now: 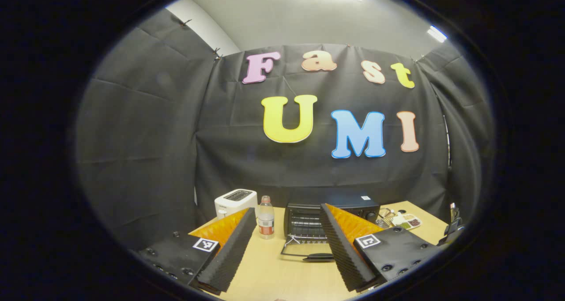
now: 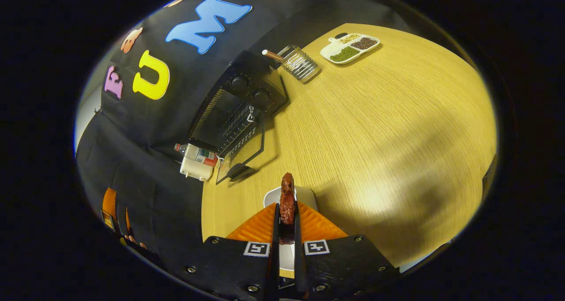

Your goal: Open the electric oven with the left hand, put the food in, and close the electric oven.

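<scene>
Right tool (image 2: 287, 223): your fingers pinch the reddish piece of food (image 2: 287, 204), low centre of the right gripper view, above a white plate (image 2: 309, 195).
Left tool (image 1: 287, 243): spread wide, holding nothing.
Oven (image 1: 329, 215): lower centre of the left gripper view, door (image 1: 309, 250) dropped flat onto the tabletop (image 2: 375, 137).
Risk: the thin pinch may let the food slip on the way.
Risk: you could clip the door edge or rack going in.

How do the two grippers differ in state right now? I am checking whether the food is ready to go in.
The left gripper is open, its orange-and-black fingers spread wide and empty; the right gripper is shut on the reddish-brown piece of food. The left gripper faces the black electric oven, whose door lies open; the right gripper sits above a white plate. Both carry square black-and-white markers.
</scene>
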A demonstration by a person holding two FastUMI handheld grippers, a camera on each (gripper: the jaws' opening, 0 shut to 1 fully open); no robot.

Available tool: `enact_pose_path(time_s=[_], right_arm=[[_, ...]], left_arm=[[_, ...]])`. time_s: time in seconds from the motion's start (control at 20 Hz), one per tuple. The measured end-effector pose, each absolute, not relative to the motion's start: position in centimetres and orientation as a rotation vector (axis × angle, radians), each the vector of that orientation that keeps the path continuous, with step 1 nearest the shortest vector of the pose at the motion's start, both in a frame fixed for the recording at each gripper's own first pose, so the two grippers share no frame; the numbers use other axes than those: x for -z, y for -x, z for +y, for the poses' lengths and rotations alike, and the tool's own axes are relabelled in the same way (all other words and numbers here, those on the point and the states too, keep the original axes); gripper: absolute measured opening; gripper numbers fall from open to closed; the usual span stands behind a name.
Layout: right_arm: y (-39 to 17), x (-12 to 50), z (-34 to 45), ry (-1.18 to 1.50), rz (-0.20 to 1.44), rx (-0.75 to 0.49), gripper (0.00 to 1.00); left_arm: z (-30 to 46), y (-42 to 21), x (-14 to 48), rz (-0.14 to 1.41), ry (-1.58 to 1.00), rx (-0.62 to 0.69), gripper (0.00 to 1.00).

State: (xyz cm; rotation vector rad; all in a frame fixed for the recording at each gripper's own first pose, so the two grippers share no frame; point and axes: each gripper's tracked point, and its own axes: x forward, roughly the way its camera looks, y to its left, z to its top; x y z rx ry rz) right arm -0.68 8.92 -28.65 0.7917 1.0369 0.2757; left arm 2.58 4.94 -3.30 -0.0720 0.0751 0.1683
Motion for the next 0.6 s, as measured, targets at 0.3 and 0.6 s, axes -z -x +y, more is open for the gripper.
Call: enact_pose_path(time_s=[0.3,0.6], right_arm=[[-2.2,24.2,9.5,-0.793,0.940,-0.285,0.14],[-6.3,21.9,11.9,-0.810,0.871,-0.293,0.14]], left_arm=[[5.4,-4.1,3.6,0.065,0.082,-0.148,0.97],[6.8,-5.6,4.6,0.074,0.103,-0.139,0.90]])
